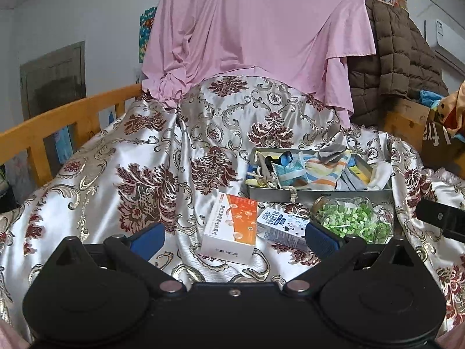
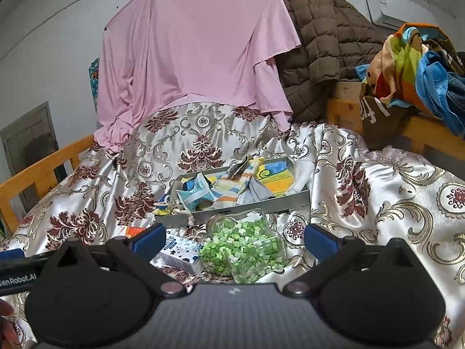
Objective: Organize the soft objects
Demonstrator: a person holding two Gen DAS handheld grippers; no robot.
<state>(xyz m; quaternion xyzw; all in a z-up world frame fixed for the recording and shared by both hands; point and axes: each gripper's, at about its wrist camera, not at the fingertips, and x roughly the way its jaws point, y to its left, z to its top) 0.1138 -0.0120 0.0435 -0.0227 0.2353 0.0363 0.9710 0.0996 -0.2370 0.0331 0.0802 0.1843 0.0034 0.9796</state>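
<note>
Plainly, both tools gape empty — left tool, right tool — before the cloth-filled tray.

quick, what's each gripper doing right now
Left gripper: open, holding nothing.
Right gripper: open, holding nothing, with the clear plastic container of green pieces lying between its fingers.

A brown quilted jacket is draped beside a pink sheet — an air conditioner is mounted above.

Left tongs open, empty, over orange box; gray tray w/ cloths behind.
</note>
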